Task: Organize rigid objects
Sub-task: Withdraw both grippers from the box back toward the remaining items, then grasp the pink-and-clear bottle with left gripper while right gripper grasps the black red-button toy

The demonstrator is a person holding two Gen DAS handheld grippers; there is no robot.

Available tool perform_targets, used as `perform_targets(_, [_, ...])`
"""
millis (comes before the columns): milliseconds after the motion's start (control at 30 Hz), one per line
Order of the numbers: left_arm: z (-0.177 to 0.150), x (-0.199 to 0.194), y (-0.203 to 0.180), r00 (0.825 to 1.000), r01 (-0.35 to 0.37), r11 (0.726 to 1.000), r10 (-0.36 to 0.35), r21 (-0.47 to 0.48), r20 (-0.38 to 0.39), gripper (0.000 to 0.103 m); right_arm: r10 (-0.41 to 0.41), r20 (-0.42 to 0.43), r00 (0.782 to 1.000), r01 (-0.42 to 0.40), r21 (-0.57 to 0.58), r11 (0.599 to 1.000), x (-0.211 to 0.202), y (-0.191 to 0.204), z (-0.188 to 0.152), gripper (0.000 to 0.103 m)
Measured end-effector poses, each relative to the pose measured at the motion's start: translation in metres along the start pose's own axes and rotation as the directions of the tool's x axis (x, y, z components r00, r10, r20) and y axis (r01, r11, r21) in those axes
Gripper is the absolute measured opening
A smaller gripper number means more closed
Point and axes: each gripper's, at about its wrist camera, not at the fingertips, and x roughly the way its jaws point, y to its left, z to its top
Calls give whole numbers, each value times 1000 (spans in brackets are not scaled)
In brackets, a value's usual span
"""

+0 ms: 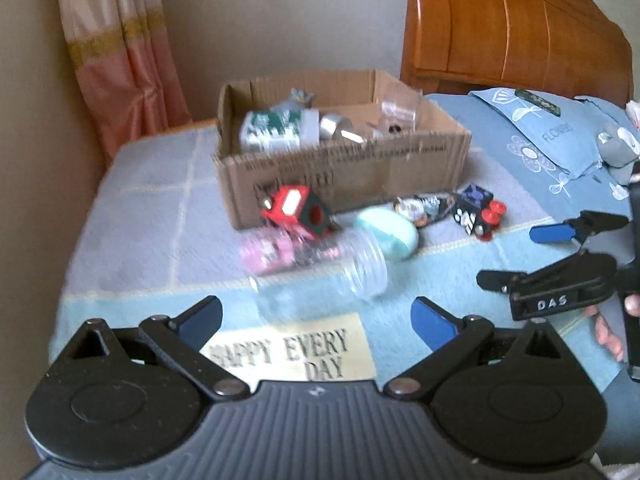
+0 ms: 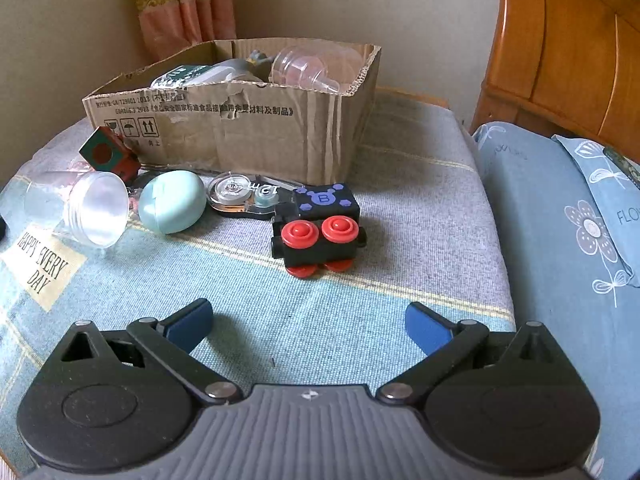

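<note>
The bed cover (image 2: pixel 328 328) stretches out under both your tools, and the cardboard box (image 2: pixel 256 132) stands on it at the far side, already holding a green-and-white container (image 1: pixel 276 128) and clear plastic pieces. In front of the box, a row of loose things lies on the cover: a clear jar (image 2: pixel 86 208) on its side at the left, a red and green cube (image 2: pixel 106 154) touching the box front, a pale green egg-shaped case (image 2: pixel 172 200) beside the jar, a correction tape dispenser (image 2: pixel 244 196), and the black toy block with red buttons (image 2: pixel 320 228). Your right gripper (image 2: pixel 308 322) hovers with its jaws spread wide, the toy block straight ahead of them, nothing held. Your left gripper (image 1: pixel 318 314) is likewise spread apart, the jar lying just ahead of its tips.
</note>
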Motion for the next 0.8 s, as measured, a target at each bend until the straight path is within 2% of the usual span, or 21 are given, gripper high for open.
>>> perform_targets(300, [-19, 41, -3, 998, -2, 991, -5, -135, -56, 102, 14, 22, 1000, -14, -17, 1000, -2, -1, -3, 103])
perform_targets(367, [-22, 42, -6, 999, -28, 991, 24, -133, -30, 102, 27, 24, 999, -26, -30, 999, 0, -3, -2, 103])
perform_targets(467, [-24, 46, -16, 997, -72, 995, 70, -73, -24, 103, 45, 29, 999, -43, -48, 998, 5, -6, 4, 103])
perform_targets(800, [-26, 46, -18, 995, -94, 989, 95, -112, 7, 102, 42, 47, 998, -40, -45, 998, 34, -18, 31, 103])
